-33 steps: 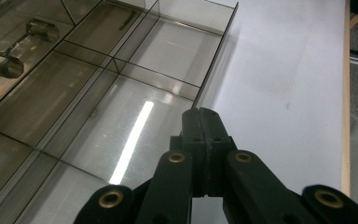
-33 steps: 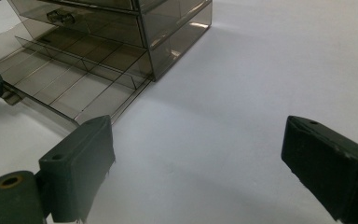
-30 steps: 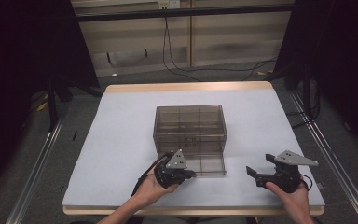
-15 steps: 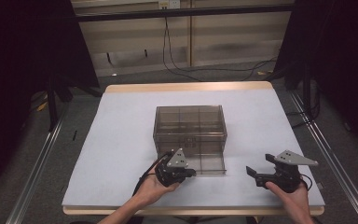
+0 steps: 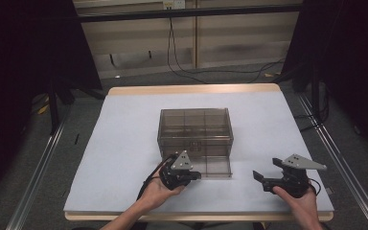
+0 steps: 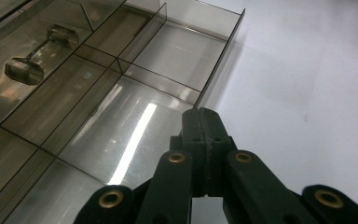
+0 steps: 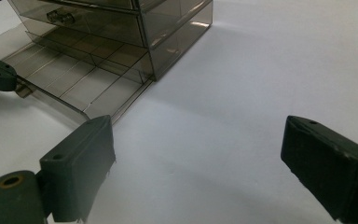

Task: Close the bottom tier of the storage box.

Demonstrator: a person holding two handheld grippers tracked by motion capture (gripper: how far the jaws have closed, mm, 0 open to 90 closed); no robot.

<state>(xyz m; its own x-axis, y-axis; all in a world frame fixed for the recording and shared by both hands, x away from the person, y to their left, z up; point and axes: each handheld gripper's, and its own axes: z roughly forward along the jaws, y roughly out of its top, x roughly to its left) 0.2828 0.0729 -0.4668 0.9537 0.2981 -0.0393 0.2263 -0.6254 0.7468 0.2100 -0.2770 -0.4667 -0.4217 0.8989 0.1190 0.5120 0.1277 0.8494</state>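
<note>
A white-topped table (image 5: 124,124) stands on grey floor (image 5: 38,163), cables (image 5: 211,72) trailing by the pale wall (image 5: 239,43)

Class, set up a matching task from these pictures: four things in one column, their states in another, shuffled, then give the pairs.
1. left gripper
2. right gripper
3. bottom drawer
4. upper drawer

A. pulled out, nothing in it
B. jaws wide apart, nothing between them
C. pushed in
D. jaws shut at the front edge of the bottom drawer

Pairs: 1-D, 2-B, 3-A, 4-C
</note>
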